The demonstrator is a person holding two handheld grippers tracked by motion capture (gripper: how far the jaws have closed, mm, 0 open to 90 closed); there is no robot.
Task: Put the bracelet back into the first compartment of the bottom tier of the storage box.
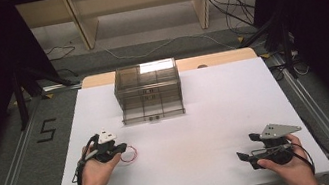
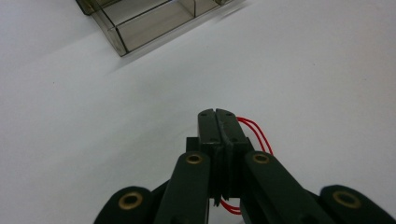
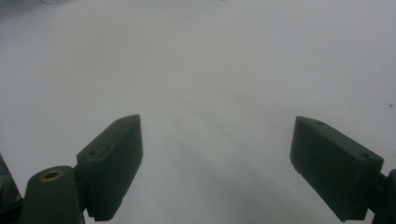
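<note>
Left hand-held gripper (image 2: 218, 114) clamped on red wire loop (image 2: 254, 130) nr table (image 1: 217, 114) front; right hand-held gripper (image 3: 215, 163) jaws wide apart.

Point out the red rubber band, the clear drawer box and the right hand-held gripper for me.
red rubber band (image 1: 130, 154): high view, on its loop beside the jaws.
clear drawer box (image 1: 148, 90): high view, front face.
right hand-held gripper (image 1: 246, 146): high view, between its spread jaws.

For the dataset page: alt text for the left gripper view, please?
The left gripper, its two black jaws shut together, pinches a thin red wire loop just above a white table. A smoky clear plastic organiser box with compartments sits at the top left of the frame.
</note>
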